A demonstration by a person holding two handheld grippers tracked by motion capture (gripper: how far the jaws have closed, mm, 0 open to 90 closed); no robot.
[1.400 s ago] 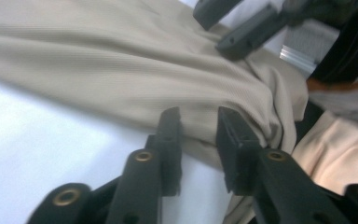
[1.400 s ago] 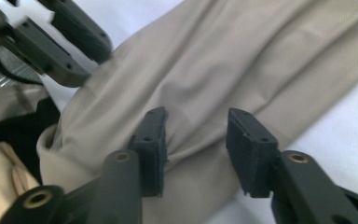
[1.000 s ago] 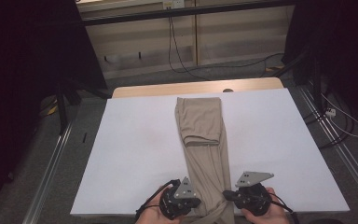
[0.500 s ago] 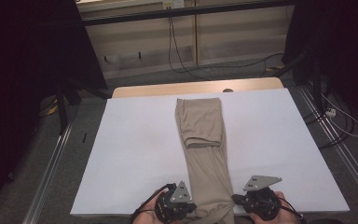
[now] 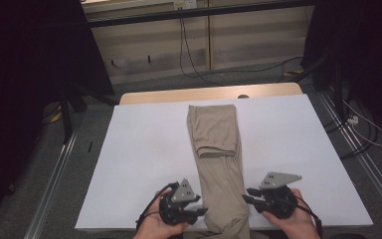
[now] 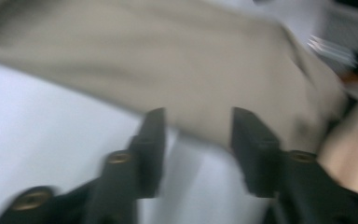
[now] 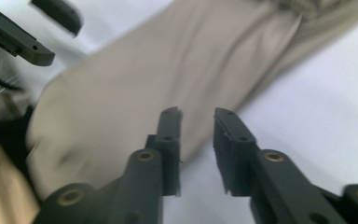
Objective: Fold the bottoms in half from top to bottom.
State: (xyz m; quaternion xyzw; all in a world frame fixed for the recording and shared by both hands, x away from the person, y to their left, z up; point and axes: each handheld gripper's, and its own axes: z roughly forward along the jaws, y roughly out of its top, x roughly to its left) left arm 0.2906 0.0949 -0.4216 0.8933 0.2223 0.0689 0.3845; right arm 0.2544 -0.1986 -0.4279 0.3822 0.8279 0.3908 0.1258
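At the near table edge, the left gripper (image 5: 202, 205) and right gripper (image 5: 245, 194) are held either side of the folded tan trousers (image 5: 219, 159), close beside the cloth. Both sets of jaws have just been opening and stand apart, with nothing between them. The trousers are laid lengthwise down the middle of the white tabletop (image 5: 298, 134), reaching towards its far edge.

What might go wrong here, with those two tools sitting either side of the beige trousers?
The trousers hang over the near edge of the table, so they might slide off. Both tools, left and right, have just been opening with nothing between their jaws, so a grab could miss or catch one layer only.
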